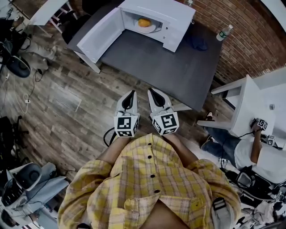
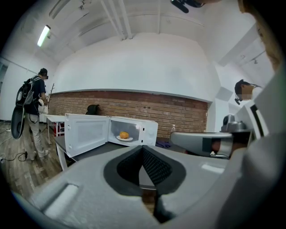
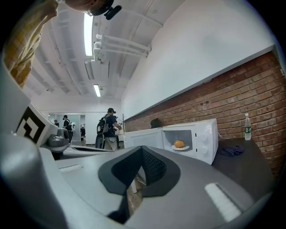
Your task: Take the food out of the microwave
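I stand on a wooden floor, and far ahead of me is a red brick wall. In front of that wall is a big dark table. A white microwave sits on the far side of the table. Its door is swung wide open to the left, so I can see right inside. I hold my two grippers side by side, close to my yellow checked shirt. They are above the floor on the near side of the table, well apart from the microwave, and both point toward it. My left gripper has its jaws pressed together with nothing between them. My right gripper is closed the same way and holds nothing too. On the table, just to the right of the microwave, lies a crumpled blue cloth. Farther right, at the far right corner of the table by the wall, a clear water bottle stands upright. Inside the microwave is a small white plate. On that plate sits the food, a round orange lump.
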Demonstrator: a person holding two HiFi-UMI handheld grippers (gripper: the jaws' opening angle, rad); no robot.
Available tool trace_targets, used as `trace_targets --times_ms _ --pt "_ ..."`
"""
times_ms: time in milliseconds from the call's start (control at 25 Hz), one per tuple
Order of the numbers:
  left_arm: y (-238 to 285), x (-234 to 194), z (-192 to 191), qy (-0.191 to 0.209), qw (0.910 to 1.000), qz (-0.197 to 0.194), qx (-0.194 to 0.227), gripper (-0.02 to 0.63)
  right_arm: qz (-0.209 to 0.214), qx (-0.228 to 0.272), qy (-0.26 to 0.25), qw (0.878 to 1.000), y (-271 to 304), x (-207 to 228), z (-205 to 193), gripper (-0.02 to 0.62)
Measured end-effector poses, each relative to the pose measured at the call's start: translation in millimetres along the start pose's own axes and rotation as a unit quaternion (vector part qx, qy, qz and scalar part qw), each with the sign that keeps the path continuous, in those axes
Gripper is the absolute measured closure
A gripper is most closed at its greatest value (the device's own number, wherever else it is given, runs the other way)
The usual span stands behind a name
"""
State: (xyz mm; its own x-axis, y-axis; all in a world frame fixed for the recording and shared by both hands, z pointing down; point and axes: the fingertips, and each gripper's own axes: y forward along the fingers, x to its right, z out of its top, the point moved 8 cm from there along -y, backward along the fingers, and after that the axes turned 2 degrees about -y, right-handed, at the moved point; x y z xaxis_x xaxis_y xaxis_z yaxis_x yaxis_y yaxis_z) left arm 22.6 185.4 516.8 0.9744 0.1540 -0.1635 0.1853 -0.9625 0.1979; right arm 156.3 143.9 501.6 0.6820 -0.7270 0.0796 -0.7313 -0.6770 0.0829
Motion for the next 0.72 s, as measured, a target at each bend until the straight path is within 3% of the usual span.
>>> trace_targets --times_ms 720 --pt "96 -82 57 0.007 0.9992 -0.040 0.000 0.607 -0.045 -0.002 0.008 0.999 116 34 35 0.592"
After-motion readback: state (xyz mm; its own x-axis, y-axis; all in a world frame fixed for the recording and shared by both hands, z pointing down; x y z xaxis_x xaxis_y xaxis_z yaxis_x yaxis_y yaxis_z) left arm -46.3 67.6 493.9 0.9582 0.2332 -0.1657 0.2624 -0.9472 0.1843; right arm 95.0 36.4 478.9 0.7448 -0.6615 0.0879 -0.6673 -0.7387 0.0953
